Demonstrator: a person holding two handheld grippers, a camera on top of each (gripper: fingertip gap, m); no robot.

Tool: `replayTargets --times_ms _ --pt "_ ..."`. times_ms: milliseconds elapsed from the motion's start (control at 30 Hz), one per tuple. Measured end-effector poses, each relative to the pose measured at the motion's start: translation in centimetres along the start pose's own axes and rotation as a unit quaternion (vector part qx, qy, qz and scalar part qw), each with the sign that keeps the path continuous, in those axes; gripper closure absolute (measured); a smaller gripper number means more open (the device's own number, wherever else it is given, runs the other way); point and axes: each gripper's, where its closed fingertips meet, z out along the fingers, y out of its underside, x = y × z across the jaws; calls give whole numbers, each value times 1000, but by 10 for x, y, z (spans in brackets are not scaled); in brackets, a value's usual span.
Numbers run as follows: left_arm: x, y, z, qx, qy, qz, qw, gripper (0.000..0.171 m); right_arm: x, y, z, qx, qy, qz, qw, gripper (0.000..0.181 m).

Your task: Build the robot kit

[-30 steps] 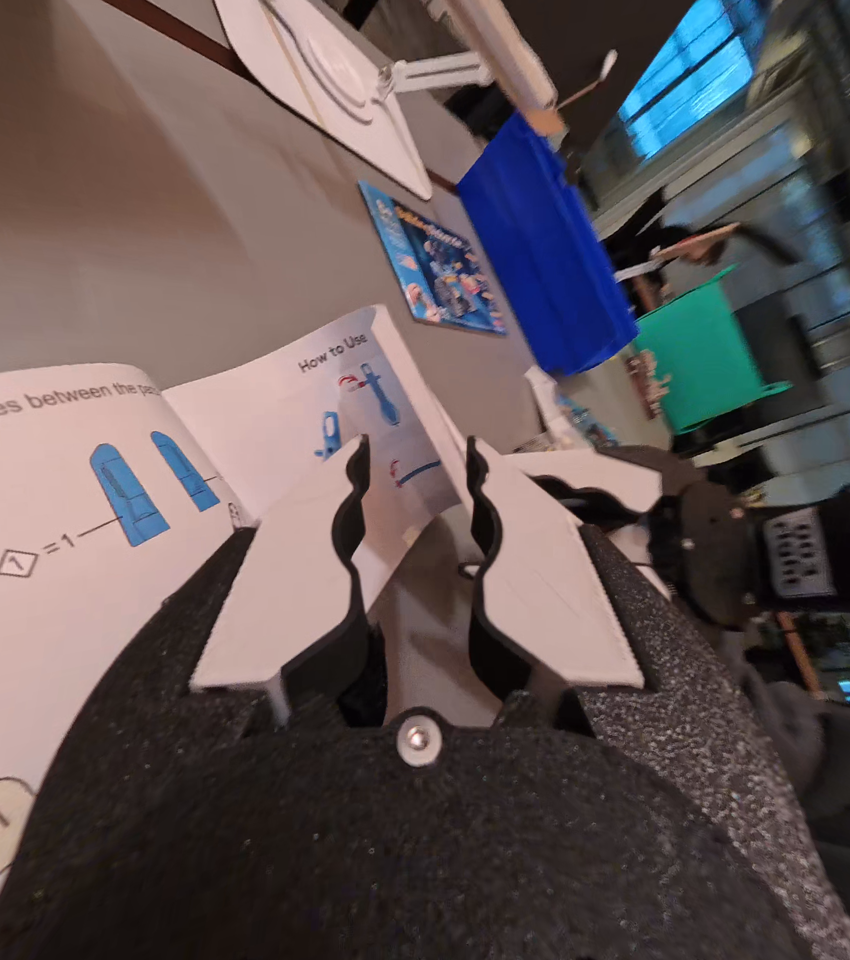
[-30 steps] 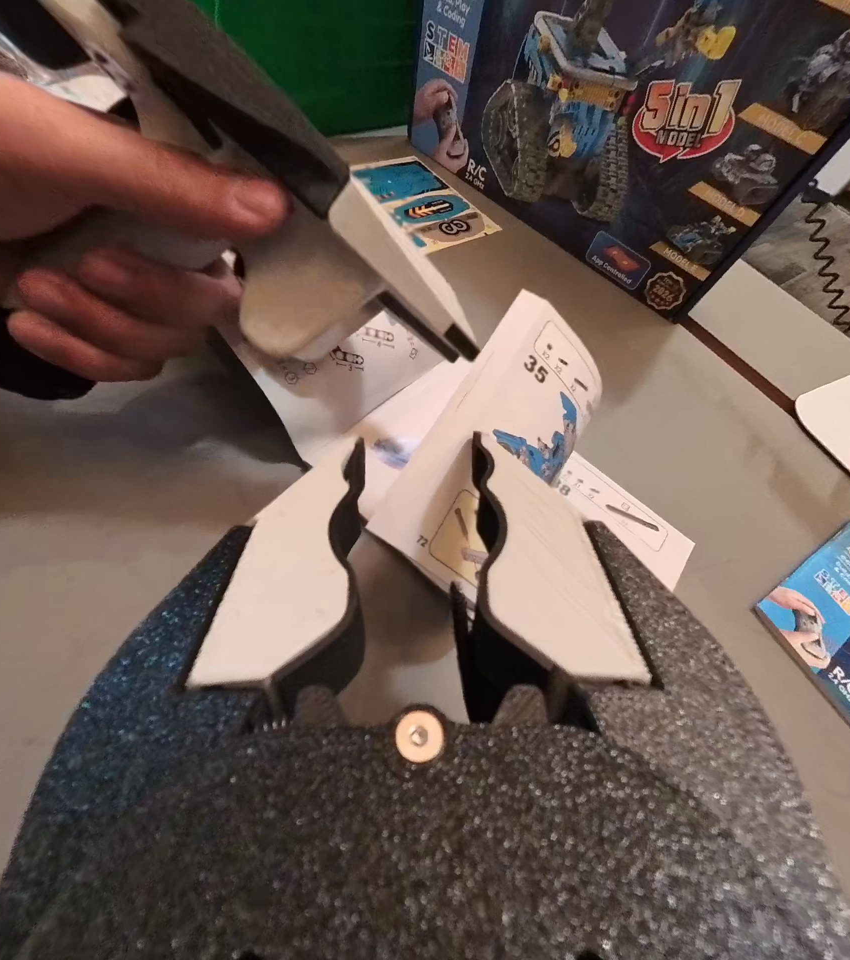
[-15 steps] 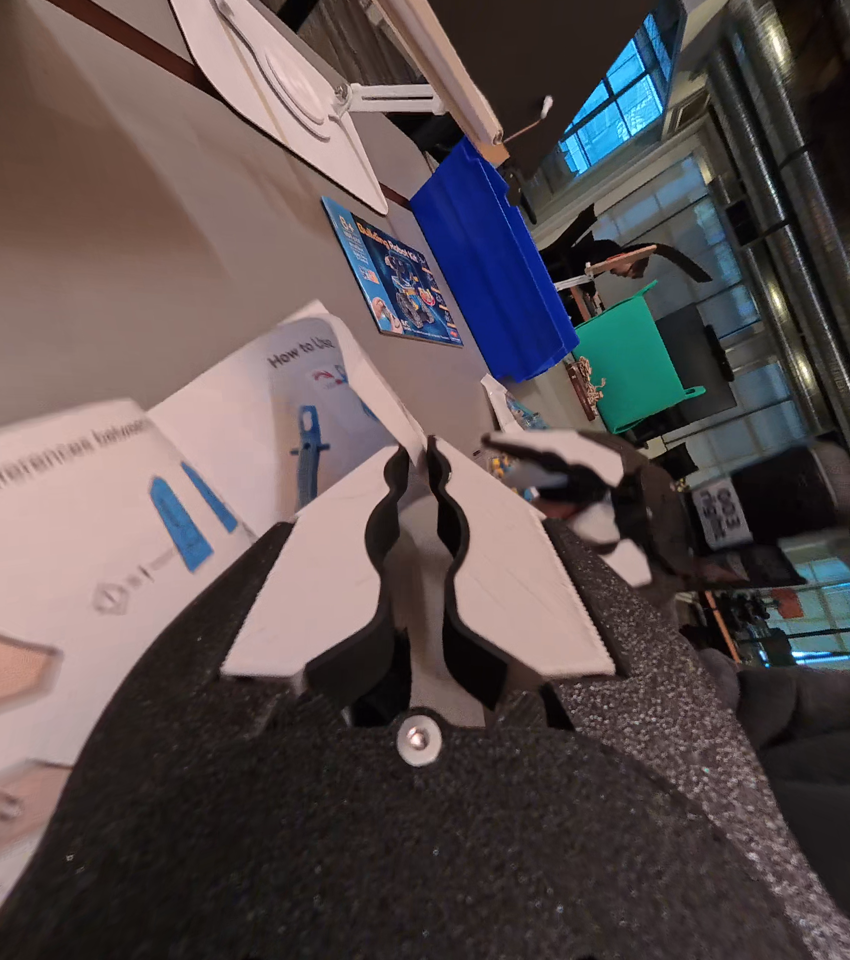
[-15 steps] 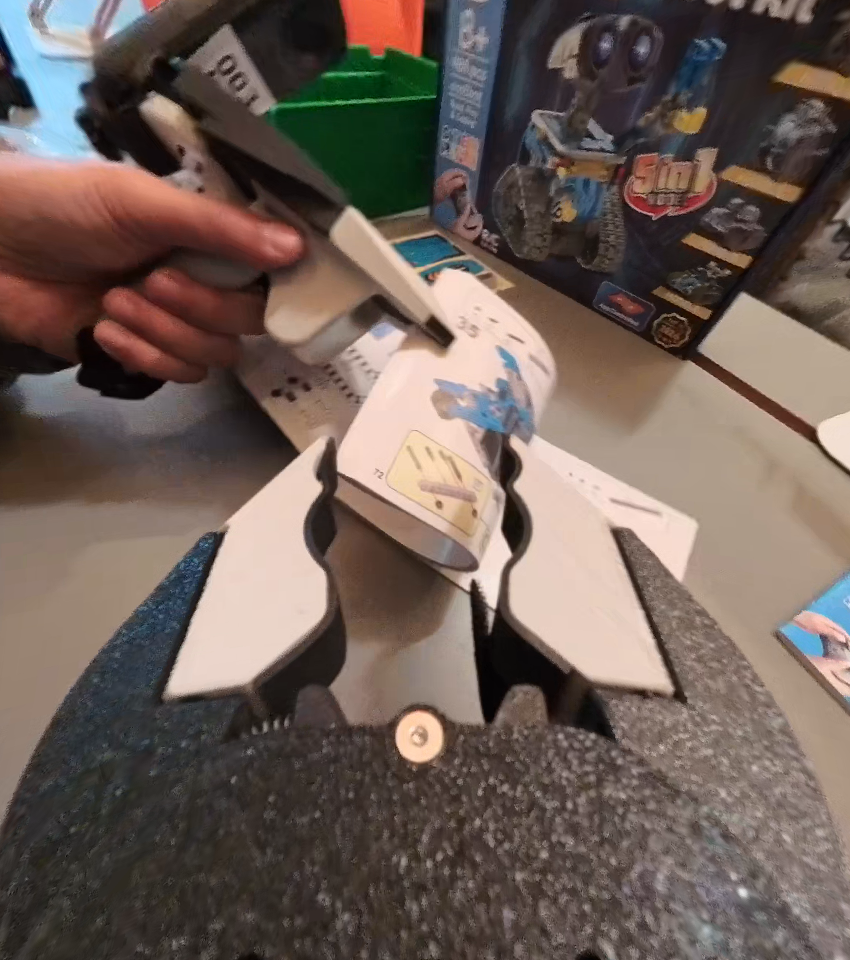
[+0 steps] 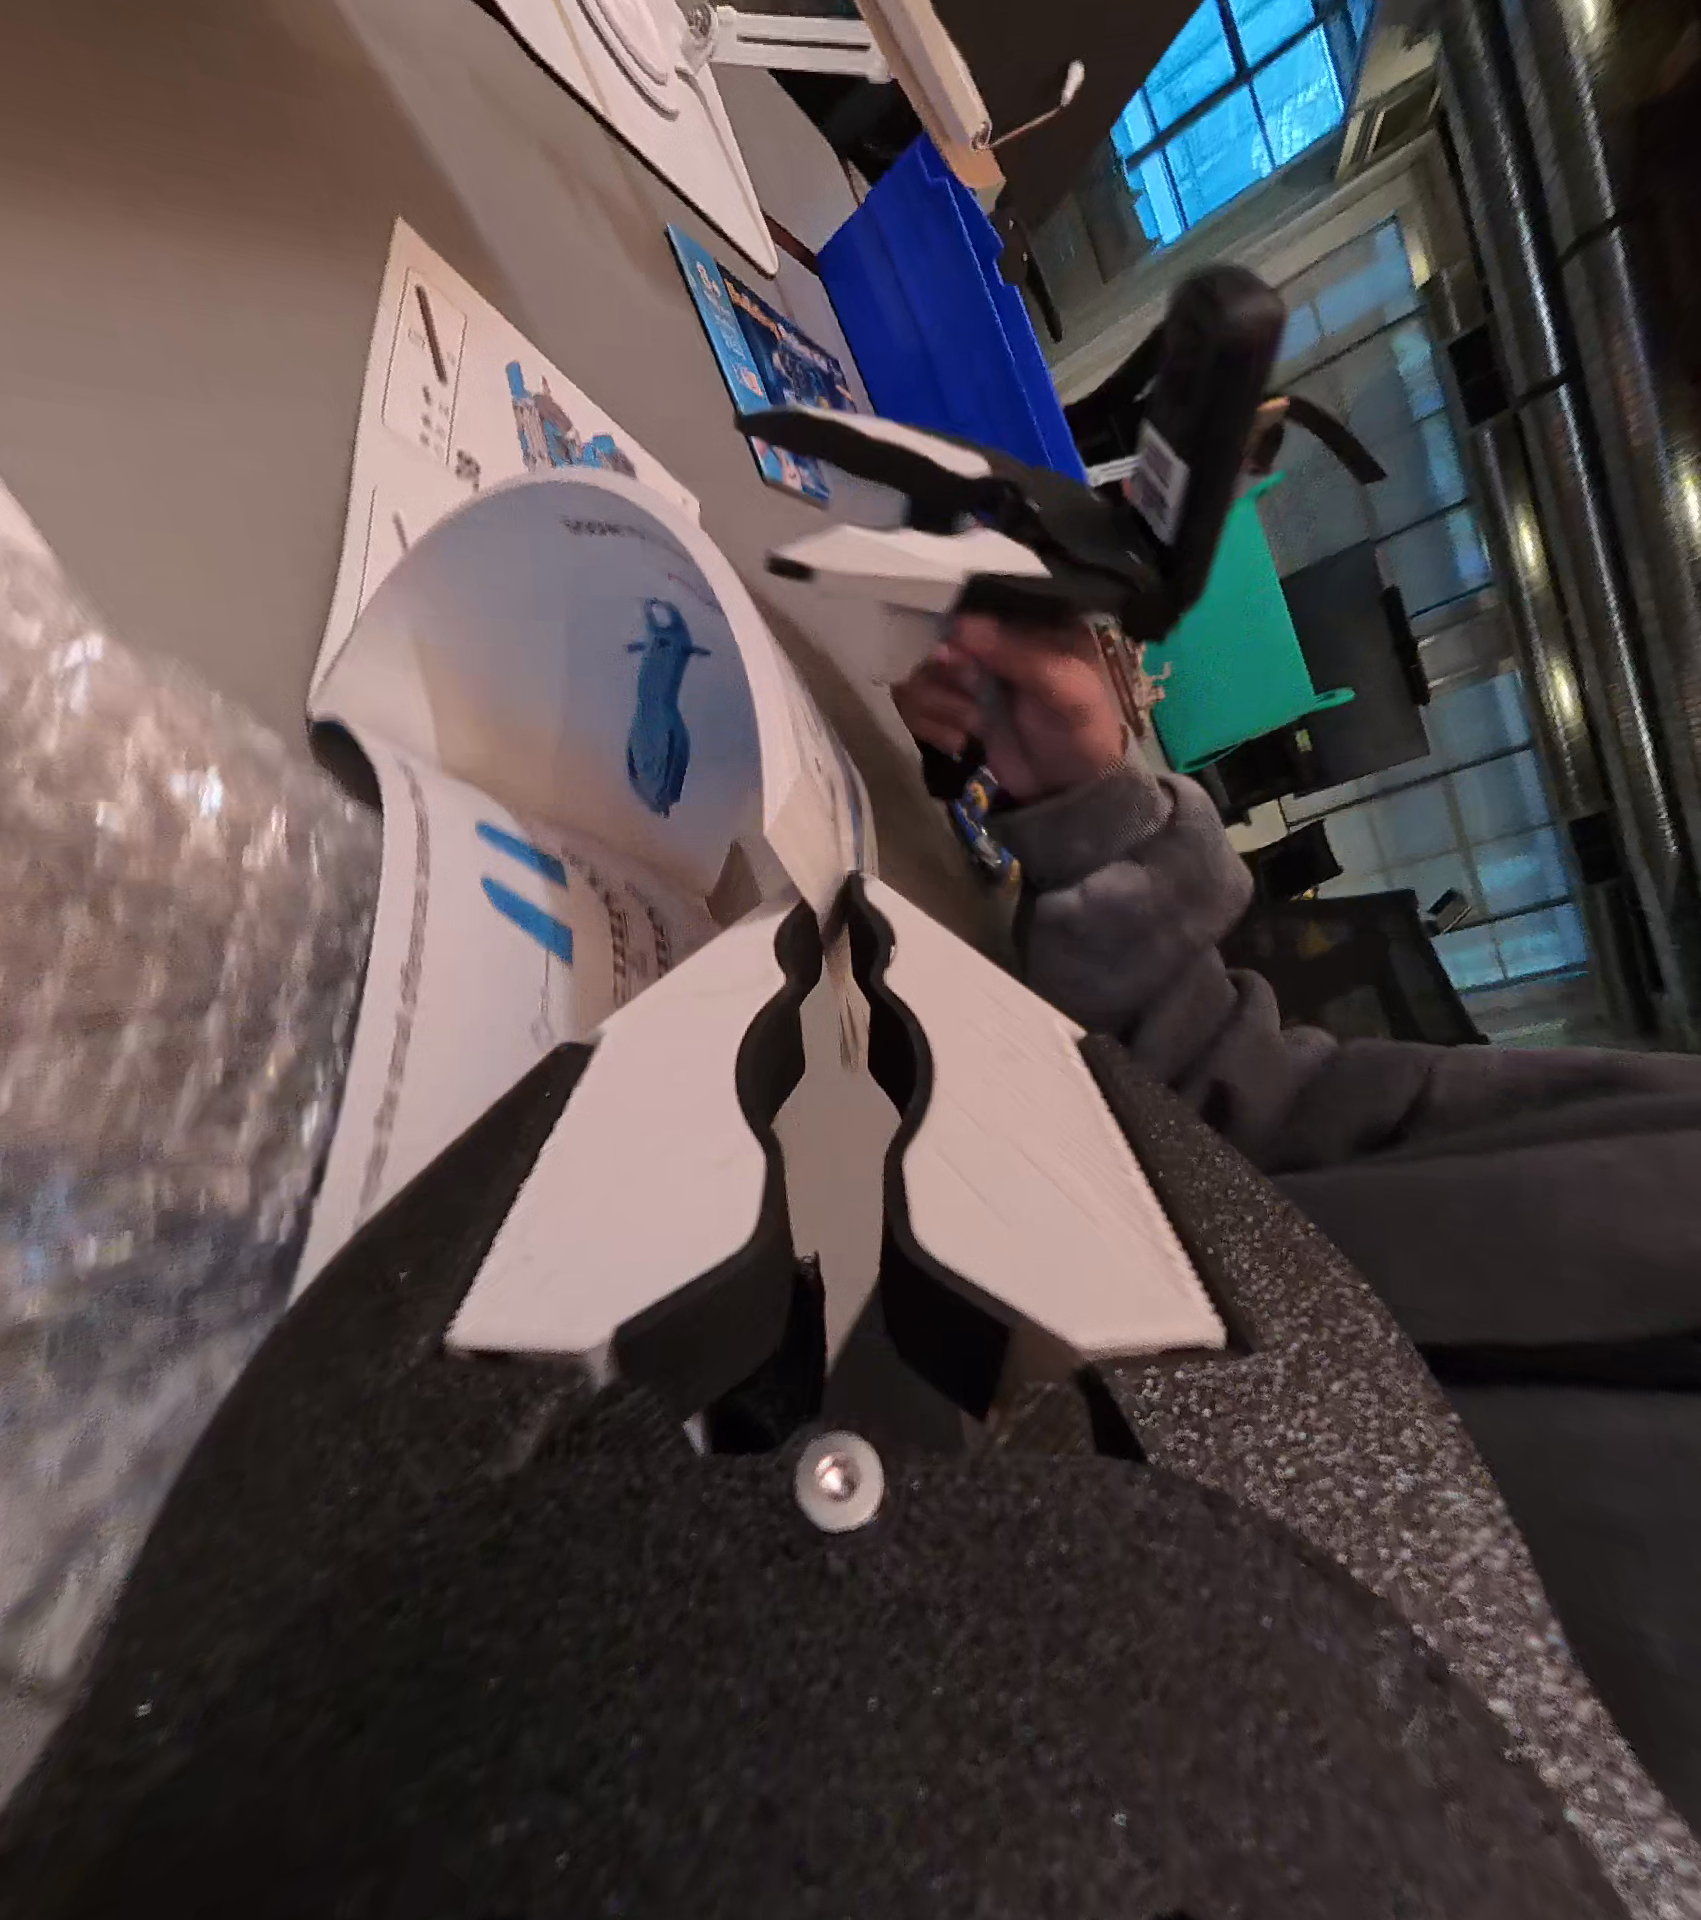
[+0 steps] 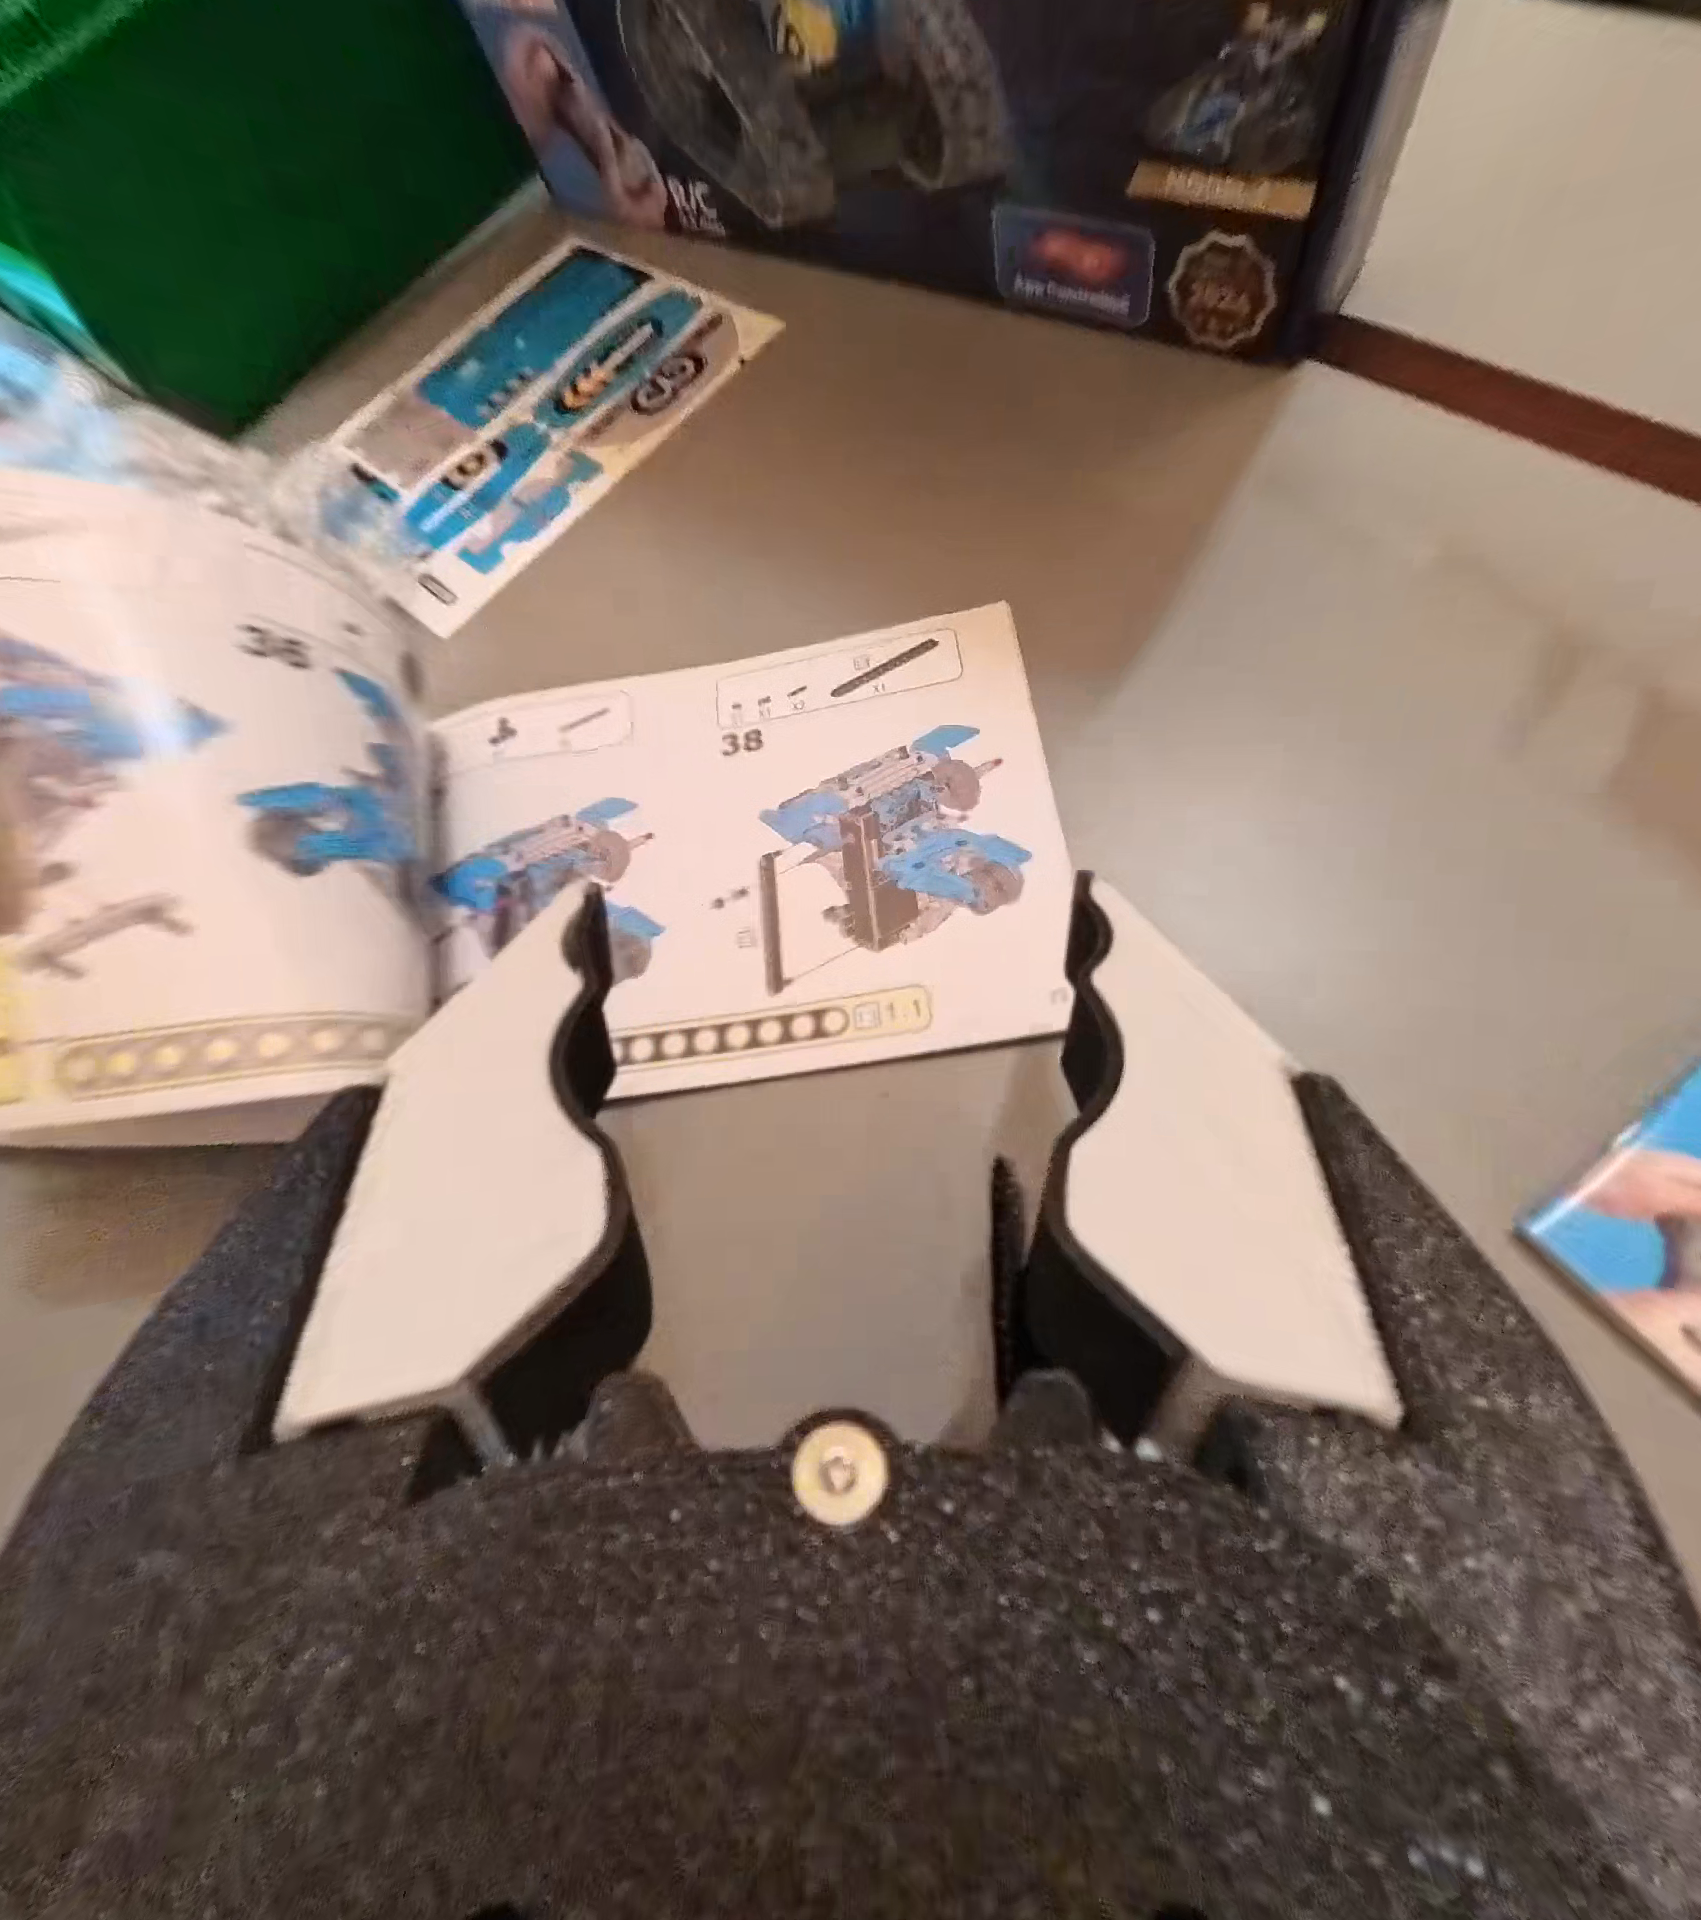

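Two tongs in view. Left tongs pinch a sheaf of pages of the booklet, bowed up off the grey worktop. Right tongs spread wide, holding nothing, over the near edge of the booklet's right-hand page, which lies flat; whether they touch it cannot be told. Sticker sheet just beyond the booklet, green bin and toy box at the far side. Second booklet near right
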Motion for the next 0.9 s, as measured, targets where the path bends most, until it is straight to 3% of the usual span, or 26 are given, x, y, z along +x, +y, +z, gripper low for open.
replayTargets --times_ms 100,133,233,367,467,533,567,600,667,733,800,900 --pt "-7 17 -16 14 -20 -18 1000 168 23 24 36 -91 36 -1 995 93" --pt "-10 22 -19 18 -28 -23 999 168 27 16 35 -65 49 -8 997 106" --pt "-15 30 -23 30 -29 -36 998 167 20 25 32 -89 24 10 996 103" --pt "-17 29 -23 28 -28 -33 999 167 8 21 28 -62 -18 57 996 94" --pt "-21 28 -24 24 -36 -31 999 167 -8 13 21 -37 -108 142 983 108" --pt "-23 28 -25 23 -38 -30 999 166 -24 1 13 -5 -190 209 959 113" --pt "-23 28 -25 24 -38 -29 999 167 -37 -8 5 16 -246 228 942 129" --pt "-23 28 -26 23 -38 -28 999 166 -45 -17 -4 35 -285 247 926 130" --pt "-21 28 -26 22 -36 -26 999 167 -66 -33 -25 66 -358 236 901 148" --pt "-17 28 -25 19 -31 -20 999 167 -93 -40 -40 71 -408 207 886 147" --pt "-15 29 -26 16 -30 -15 999 167 -114 -28 -36 35 -408 158 898 136" --pt "-14 35 -32 2 -33 -10 999 167 -122 -2 -22 -14 -353 68 933 134"
